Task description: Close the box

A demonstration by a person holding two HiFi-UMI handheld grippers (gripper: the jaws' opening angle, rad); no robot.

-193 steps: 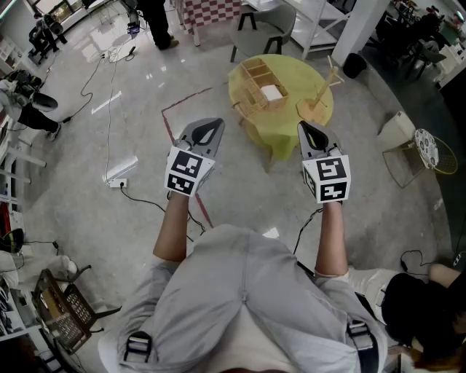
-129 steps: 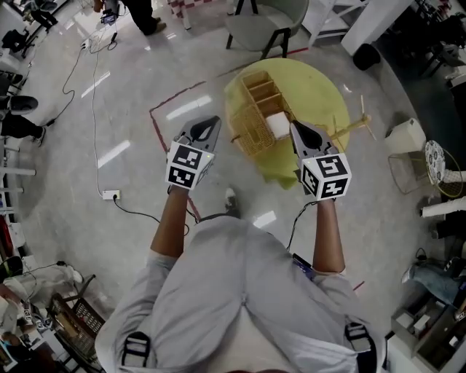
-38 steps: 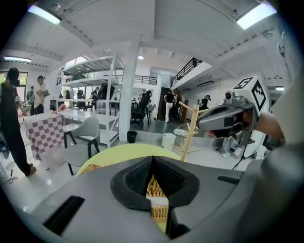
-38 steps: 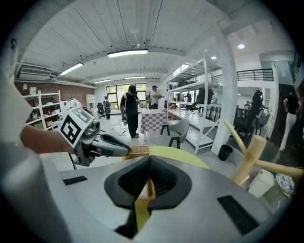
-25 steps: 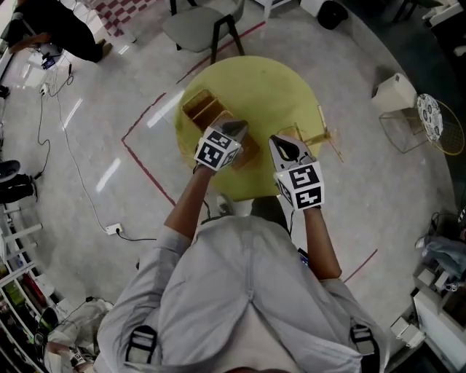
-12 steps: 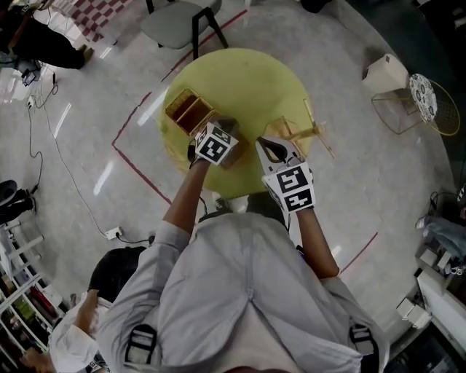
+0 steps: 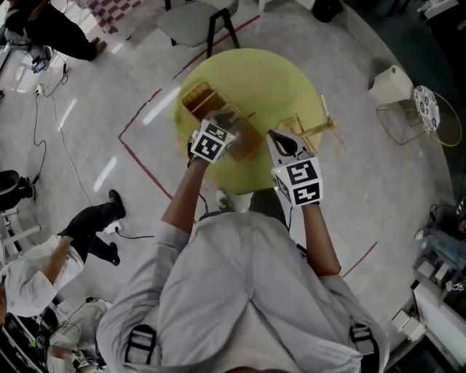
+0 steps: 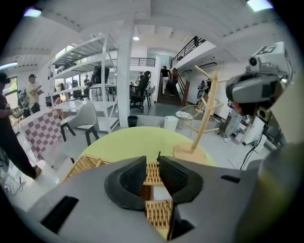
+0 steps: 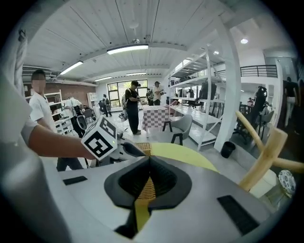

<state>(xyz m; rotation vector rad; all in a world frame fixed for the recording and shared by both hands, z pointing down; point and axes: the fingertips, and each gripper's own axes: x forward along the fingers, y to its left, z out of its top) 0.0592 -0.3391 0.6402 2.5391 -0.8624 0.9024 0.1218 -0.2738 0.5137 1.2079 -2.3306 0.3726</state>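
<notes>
A wicker box (image 7: 200, 98) with open compartments stands on the round yellow table (image 7: 269, 80). My left gripper (image 7: 227, 124) hovers over the box's near end. In the left gripper view its jaws (image 8: 152, 161) are opening, with a narrow gap; wicker (image 8: 85, 163) and a white thing (image 8: 160, 192) inside the box show through it, and nothing is pinched. My right gripper (image 7: 275, 137) is to the right of the box, over the table's near edge. Its jaws (image 9: 149, 159) are shut and empty, with the box (image 9: 142, 148) beyond them.
A wooden branching stand (image 7: 320, 127) sits on the table's right side, close to the right gripper. A grey chair (image 7: 191, 18) stands behind the table. A person (image 7: 44, 255) crouches on the floor at lower left. A white bin (image 7: 392, 84) and a wire basket (image 7: 429, 109) are at the right.
I have walked up to the table, and both grippers now reach over it. The left gripper has shifted slightly along the box. A person has come into view at lower left.
</notes>
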